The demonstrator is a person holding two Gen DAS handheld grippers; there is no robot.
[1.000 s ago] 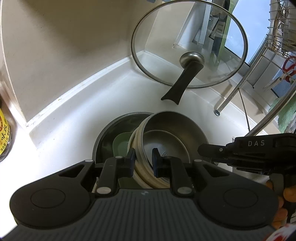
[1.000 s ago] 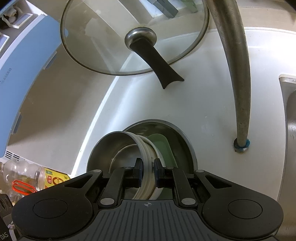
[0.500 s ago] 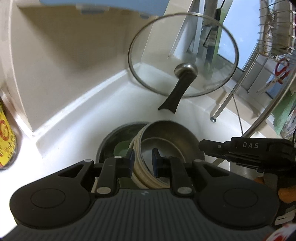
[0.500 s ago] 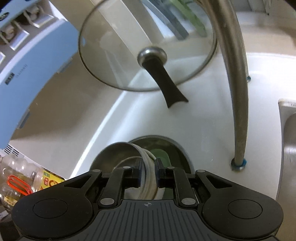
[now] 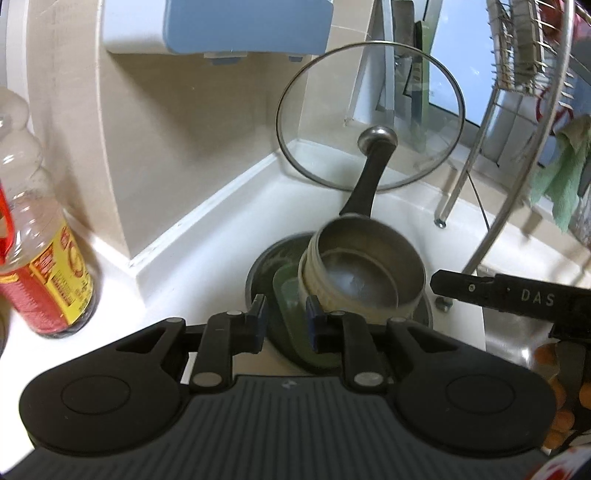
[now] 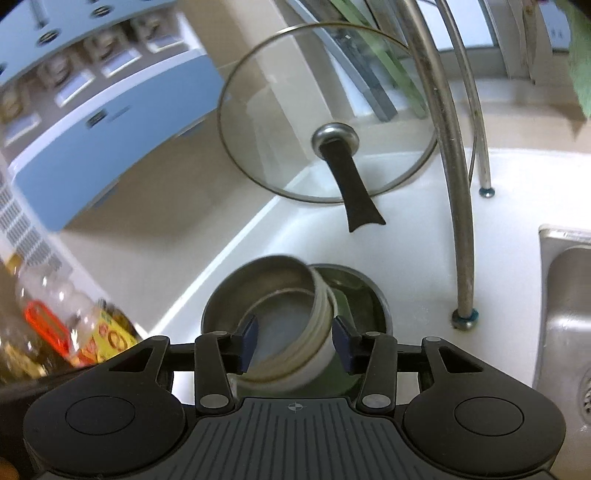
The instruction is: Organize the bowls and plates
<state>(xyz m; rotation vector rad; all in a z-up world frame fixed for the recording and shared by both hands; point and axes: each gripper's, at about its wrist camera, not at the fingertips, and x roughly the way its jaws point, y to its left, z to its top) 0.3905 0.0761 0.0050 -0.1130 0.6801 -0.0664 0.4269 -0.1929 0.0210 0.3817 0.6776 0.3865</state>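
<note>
A stack of nested bowls, a metal bowl inside cream-rimmed bowls, leans on a green dish in a dark round plate on the white counter. My left gripper is open, its fingers apart over the green dish, left of the stack. My right gripper is open, its fingers on either side of the cream rim without touching; the metal bowl and dark plate show there too.
A glass lid with a black handle leans against the back wall. An oil bottle stands at the left. A metal rack leg and the sink are at the right. A blue appliance hangs above.
Both grippers let go of the bowl rims and opened. Both have pulled back and up, so the stack sits farther away, resting tilted in the dark plate.
</note>
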